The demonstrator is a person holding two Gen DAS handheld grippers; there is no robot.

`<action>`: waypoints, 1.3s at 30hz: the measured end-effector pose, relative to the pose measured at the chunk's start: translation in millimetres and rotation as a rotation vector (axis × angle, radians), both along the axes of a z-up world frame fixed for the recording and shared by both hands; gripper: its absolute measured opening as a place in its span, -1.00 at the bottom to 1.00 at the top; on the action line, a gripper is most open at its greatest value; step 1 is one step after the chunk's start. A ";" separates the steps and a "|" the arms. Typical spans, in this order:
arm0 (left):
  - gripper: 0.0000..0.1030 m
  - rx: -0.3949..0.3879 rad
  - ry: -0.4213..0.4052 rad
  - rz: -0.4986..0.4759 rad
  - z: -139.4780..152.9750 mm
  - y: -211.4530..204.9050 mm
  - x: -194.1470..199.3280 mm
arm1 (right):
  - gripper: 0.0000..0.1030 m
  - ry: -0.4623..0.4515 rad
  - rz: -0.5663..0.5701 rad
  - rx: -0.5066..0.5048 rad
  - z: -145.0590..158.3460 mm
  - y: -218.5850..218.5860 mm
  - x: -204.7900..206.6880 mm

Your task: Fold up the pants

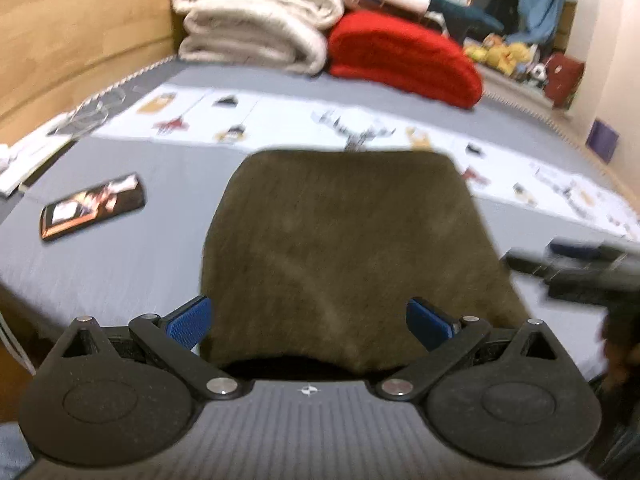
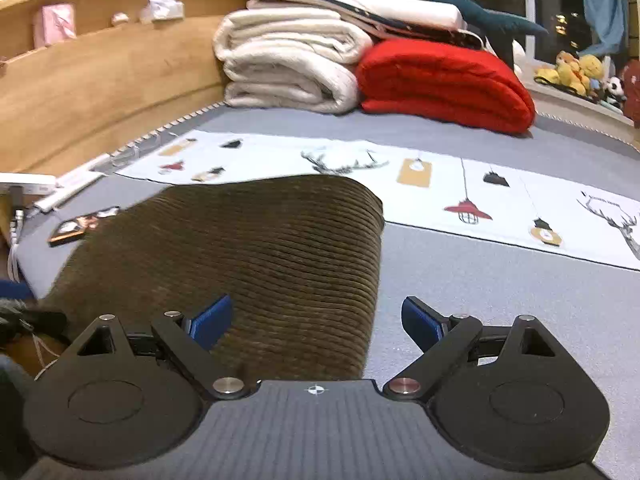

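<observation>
Right wrist view: folded pants [image 2: 256, 264] lie lengthwise, pointing toward the blankets [image 2: 288, 64].

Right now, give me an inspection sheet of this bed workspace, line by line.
Surface: grey bed cover with a printed white strip.
Job's things: brown corduroy pants, folded, lying flat.
Clutter: phone left of the pants; cream blankets and red blanket stacked at the far end.
Grippers: left hand-held gripper open, over the pants; right hand-held gripper open, straddling their right edge.
Cables: white cable at the bed's left edge.
Surroundings: wooden headboard, plush toys.
</observation>
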State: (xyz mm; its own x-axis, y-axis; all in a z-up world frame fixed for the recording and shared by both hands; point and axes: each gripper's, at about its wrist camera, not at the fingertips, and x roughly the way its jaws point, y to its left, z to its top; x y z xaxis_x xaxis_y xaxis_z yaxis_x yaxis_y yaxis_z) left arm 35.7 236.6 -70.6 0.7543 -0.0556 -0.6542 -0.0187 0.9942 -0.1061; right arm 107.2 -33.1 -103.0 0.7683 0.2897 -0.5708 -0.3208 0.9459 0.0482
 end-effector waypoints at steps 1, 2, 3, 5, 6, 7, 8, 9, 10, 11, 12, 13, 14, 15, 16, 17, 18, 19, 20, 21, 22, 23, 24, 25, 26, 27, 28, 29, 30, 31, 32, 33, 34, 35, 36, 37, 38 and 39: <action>1.00 -0.001 -0.018 -0.009 1.4 -1.8 2.9 | 0.79 0.011 0.001 -0.017 -5.5 3.8 1.6; 1.00 0.005 -0.021 -0.010 0.0 -4.1 6.3 | 0.79 0.024 0.010 -0.039 -12.1 9.8 2.4; 1.00 0.017 -0.011 -0.006 -3.6 -6.6 11.8 | 0.79 0.041 0.028 -0.063 -20.2 16.2 2.2; 1.00 0.063 0.036 0.005 -23.1 -10.4 24.3 | 0.78 0.109 0.072 -0.121 -42.1 25.7 -1.4; 1.00 0.110 0.078 0.026 -34.5 -11.6 30.2 | 0.78 0.090 0.051 -0.095 -48.0 25.0 -7.6; 1.00 0.168 0.119 0.046 -47.8 -12.3 34.5 | 0.78 0.078 0.033 -0.068 -50.2 22.1 -11.8; 1.00 0.166 0.118 0.038 -55.3 -9.8 34.0 | 0.78 0.092 0.034 -0.040 -50.3 17.9 -12.6; 1.00 0.134 0.093 0.040 -58.2 -5.0 29.6 | 0.78 0.113 0.036 -0.015 -49.5 14.0 -12.3; 1.00 0.105 0.082 0.047 -59.4 -0.4 26.8 | 0.79 0.135 0.035 0.004 -47.9 10.1 -11.7; 1.00 0.083 0.090 0.048 -60.6 3.5 25.7 | 0.79 0.147 0.037 0.012 -45.3 7.1 -12.2; 1.00 0.060 0.092 0.052 -61.9 7.3 25.0 | 0.79 0.143 0.043 0.006 -42.4 5.6 -13.4; 1.00 0.039 0.099 0.055 -62.6 11.6 25.9 | 0.79 0.128 0.053 -0.008 -40.4 5.4 -16.8; 1.00 0.022 0.106 0.057 -63.2 14.6 26.9 | 0.79 0.106 0.068 -0.033 -40.0 6.1 -20.6; 1.00 0.013 0.109 0.057 -63.1 16.2 26.6 | 0.79 0.085 0.084 -0.054 -42.0 7.5 -24.5; 1.00 0.008 0.111 0.057 -64.1 17.2 26.7 | 0.80 0.068 0.093 -0.067 -45.5 8.4 -27.9; 1.00 0.010 0.110 0.058 -63.6 17.9 26.8 | 0.81 0.063 0.092 -0.067 -46.3 7.9 -28.7; 1.00 0.016 0.105 0.063 -62.9 18.3 23.7 | 0.81 0.068 0.083 -0.057 -45.3 6.7 -27.8; 1.00 0.027 0.098 0.067 -62.1 17.3 22.3 | 0.82 0.080 0.075 -0.047 -44.5 5.9 -26.7; 1.00 0.036 0.092 0.070 -61.9 16.5 19.9 | 0.82 0.090 0.073 -0.042 -43.0 5.0 -25.4; 1.00 0.042 0.089 0.075 -61.8 16.1 17.7 | 0.82 0.096 0.074 -0.043 -41.6 4.7 -25.4; 1.00 0.044 0.086 0.082 -61.0 16.4 15.9 | 0.82 0.100 0.076 -0.048 -40.0 4.2 -26.0; 1.00 0.043 0.085 0.090 -60.5 16.6 12.6 | 0.82 0.101 0.075 -0.053 -37.8 3.8 -27.2; 1.00 0.044 0.084 0.098 -59.9 16.3 11.6 | 0.82 0.107 0.071 -0.059 -34.2 3.4 -28.4; 1.00 0.048 0.084 0.109 -58.5 16.8 10.3 | 0.82 0.112 0.066 -0.062 -30.1 3.0 -29.5; 1.00 0.056 0.080 0.117 -56.9 16.8 8.5 | 0.81 0.103 0.067 -0.055 -24.0 2.3 -32.0; 1.00 0.064 0.076 0.120 -55.1 16.3 7.0 | 0.81 0.086 0.075 -0.040 -18.5 1.6 -35.4; 1.00 0.076 0.074 0.124 -53.3 15.1 5.6 | 0.81 0.069 0.086 -0.024 -13.0 1.7 -37.8; 1.00 0.083 0.071 0.126 -51.9 14.1 4.5 | 0.81 0.056 0.095 -0.015 -8.4 3.2 -38.8; 1.00 0.090 0.067 0.127 -50.5 13.3 3.3 | 0.81 0.048 0.103 -0.010 -5.7 5.5 -38.3; 1.00 0.096 0.064 0.127 -49.0 12.7 2.0 | 0.81 0.043 0.109 -0.007 -4.9 8.3 -36.4; 1.00 0.099 0.062 0.127 -48.4 12.3 0.6 | 0.81 0.041 0.111 -0.010 -5.9 11.5 -33.7; 1.00 0.100 0.062 0.128 -47.9 13.1 0.0 | 0.81 0.041 0.108 -0.020 -8.5 15.3 -30.6; 1.00 0.094 0.063 0.129 -48.0 14.0 -1.2 | 0.81 0.040 0.107 -0.028 -12.0 17.9 -27.8; 1.00 0.084 0.068 0.130 -48.2 15.7 -1.6 | 0.81 0.049 0.112 -0.043 -18.7 21.1 -24.4; 1.00 0.076 0.073 0.129 -49.3 17.5 -1.6 | 0.81 0.082 0.117 -0.077 -28.6 24.5 -19.5; 1.00 0.067 0.083 0.124 -50.5 19.4 -1.0 | 0.81 0.120 0.123 -0.112 -41.7 26.7 -15.8; 1.00 0.066 0.089 0.126 -51.2 20.4 -1.3 | 0.91 0.105 0.115 -0.093 -48.1 23.1 -17.4; 1.00 0.062 0.091 0.123 -51.5 21.4 -1.6 | 0.92 0.117 0.105 -0.059 -51.5 17.1 -16.5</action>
State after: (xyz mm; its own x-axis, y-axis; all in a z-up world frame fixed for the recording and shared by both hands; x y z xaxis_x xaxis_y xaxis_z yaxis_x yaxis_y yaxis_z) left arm 34.1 258.0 -122.1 0.6905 0.0760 -0.7193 -0.1471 0.9884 -0.0368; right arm 90.7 -16.0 -154.5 0.6633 0.3281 -0.6726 -0.4131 0.9099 0.0365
